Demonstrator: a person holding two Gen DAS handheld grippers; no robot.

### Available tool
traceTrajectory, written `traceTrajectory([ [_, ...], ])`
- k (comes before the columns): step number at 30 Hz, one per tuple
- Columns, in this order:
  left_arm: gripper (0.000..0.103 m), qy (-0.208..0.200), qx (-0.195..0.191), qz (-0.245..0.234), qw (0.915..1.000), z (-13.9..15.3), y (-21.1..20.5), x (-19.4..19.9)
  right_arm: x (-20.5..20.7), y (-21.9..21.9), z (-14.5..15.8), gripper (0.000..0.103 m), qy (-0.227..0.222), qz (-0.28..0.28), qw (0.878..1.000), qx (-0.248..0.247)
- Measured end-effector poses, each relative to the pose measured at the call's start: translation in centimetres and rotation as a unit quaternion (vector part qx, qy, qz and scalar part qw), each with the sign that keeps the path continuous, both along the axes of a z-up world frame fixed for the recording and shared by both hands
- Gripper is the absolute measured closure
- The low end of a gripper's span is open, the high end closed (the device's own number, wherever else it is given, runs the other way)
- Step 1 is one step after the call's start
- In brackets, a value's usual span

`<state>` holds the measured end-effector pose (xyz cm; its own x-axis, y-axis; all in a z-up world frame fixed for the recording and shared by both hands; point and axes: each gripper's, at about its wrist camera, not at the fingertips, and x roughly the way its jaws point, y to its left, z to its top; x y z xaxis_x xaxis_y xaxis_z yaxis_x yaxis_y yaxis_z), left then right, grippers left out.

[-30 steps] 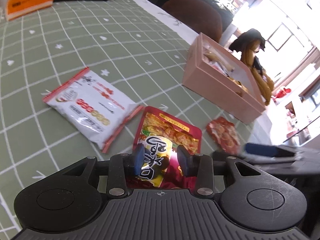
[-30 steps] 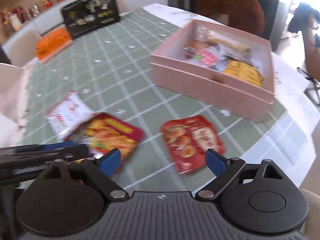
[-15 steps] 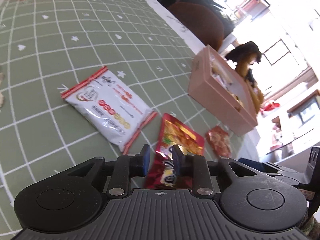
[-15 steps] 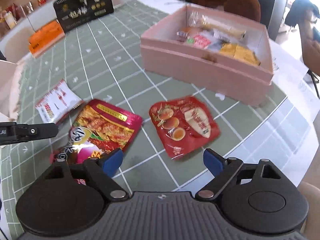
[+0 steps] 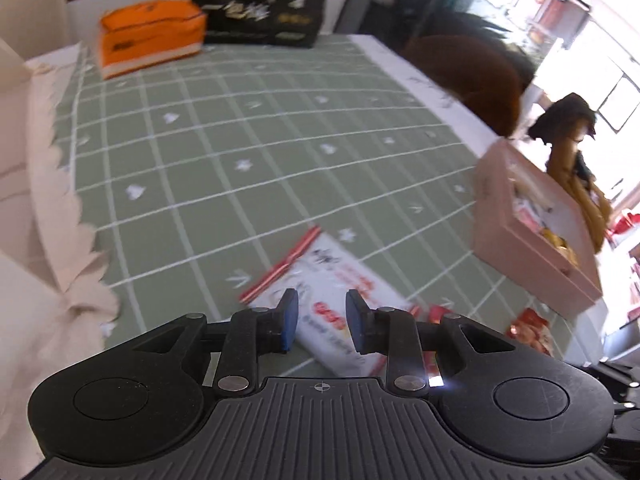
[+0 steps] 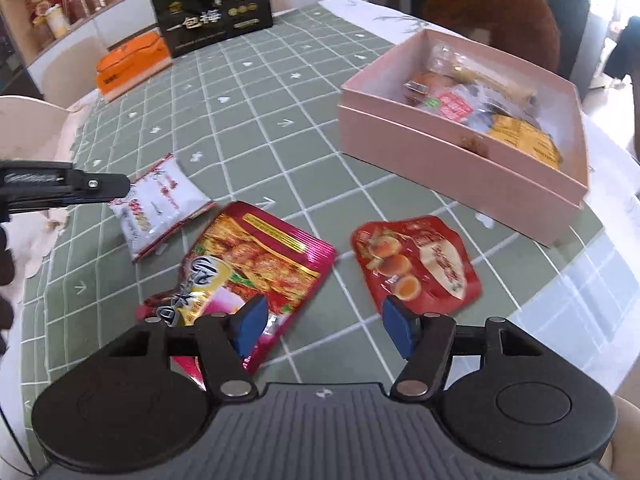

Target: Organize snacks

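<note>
Blue-padded fingers [image 6: 251, 322] of the right gripper [image 6: 324, 326] were closing with only bare cloth between them, poised between a large red snack packet [image 6: 260, 260] and a smaller red egg-picture packet [image 6: 416, 264] lying on the green checked tablecloth [image 6: 280, 120]. Nothing was held in the left gripper [image 5: 320, 322], its jaws slightly apart above a white packet [image 5: 336, 300]. A pink box [image 6: 460, 168] already holding snacks sat just beyond. Pinching one packet's edge squarely would probably work best.

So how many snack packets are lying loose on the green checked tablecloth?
3: white red-edged packet far left, large red foil bag in the middle, small red egg pouch nearest the pink box.
</note>
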<state>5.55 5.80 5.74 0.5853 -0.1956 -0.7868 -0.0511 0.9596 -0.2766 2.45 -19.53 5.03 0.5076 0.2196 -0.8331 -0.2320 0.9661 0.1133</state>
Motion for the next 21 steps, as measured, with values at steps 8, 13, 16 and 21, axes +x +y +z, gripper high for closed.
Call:
traceTrajectory([
  [8,0.073,0.014,0.002,0.018,0.9998,-0.2,1.4,-1.1,3.2,7.5,1.3,0.020,-0.022,0.120,0.992,-0.001],
  [13,0.073,0.003,-0.021,0.062,0.9979,-0.1,3.8,-3.2,6.4,12.2,-0.3,0.020,-0.002,0.149,0.989,-0.003],
  [16,0.073,-0.007,-0.038,0.073,0.9966,0.0,5.0,-4.7,7.1,14.3,-1.3,0.020,-0.002,0.169,0.985,-0.030],
  [21,0.073,-0.014,-0.061,0.089,0.9941,-0.2,6.7,-6.5,8.6,16.8,-2.6,0.016,0.008,0.185,0.981,-0.061],
])
